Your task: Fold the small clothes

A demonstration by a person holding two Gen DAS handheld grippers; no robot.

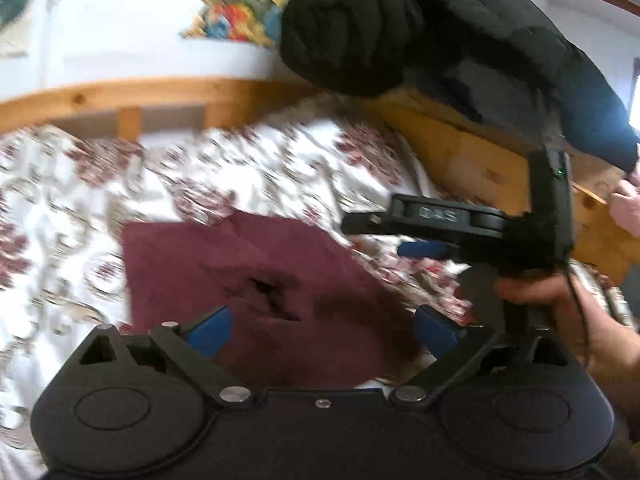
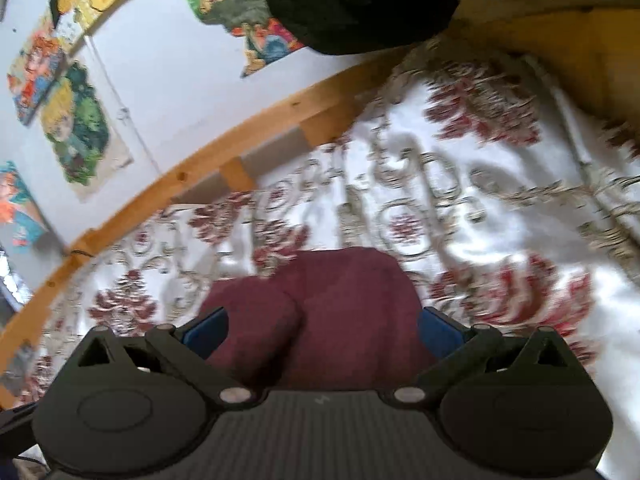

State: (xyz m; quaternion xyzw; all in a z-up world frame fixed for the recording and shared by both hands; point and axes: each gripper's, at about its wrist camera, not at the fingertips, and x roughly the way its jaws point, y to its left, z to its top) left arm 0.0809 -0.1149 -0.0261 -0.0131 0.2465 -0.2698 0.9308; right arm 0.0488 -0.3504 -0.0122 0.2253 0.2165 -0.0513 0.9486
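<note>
Floral bedspread (image 1: pixel 72 208) underfoot of both rigs, white with red blooms, spread flat as a folding surface.

Nearest in the left wrist view: left gripper (image 1: pixel 322 326), blue fingers (image 1: pixel 212 330) spread wide, nothing between them, poised above the maroon garment (image 1: pixel 248 280). Probably kept apart so as to drop onto an edge or corner next. Garment lying on the bedspread, roughly squared, creased and dimpled near its middle, so likely partway folded. Just beyond, to the right: right gripper (image 1: pixel 372 236) seen side-on, hand (image 1: pixel 536 288) wrapped round its grip, held over the garment's far right edge.

Right wrist view: right gripper (image 2: pixel 322 326) likewise spread, empty, with the maroon garment (image 2: pixel 340 312) bulging between and beyond its fingers, two rounded lobes showing, a shape not readable from the left.

Farther off: wooden bed rail (image 2: pixel 200 168), then wall with colourful cartoon pictures (image 2: pixel 76 136), far more of them visible from the right. Dark padded jacket (image 1: pixel 360 28) hanging topmost. Much motion blur throughout.
</note>
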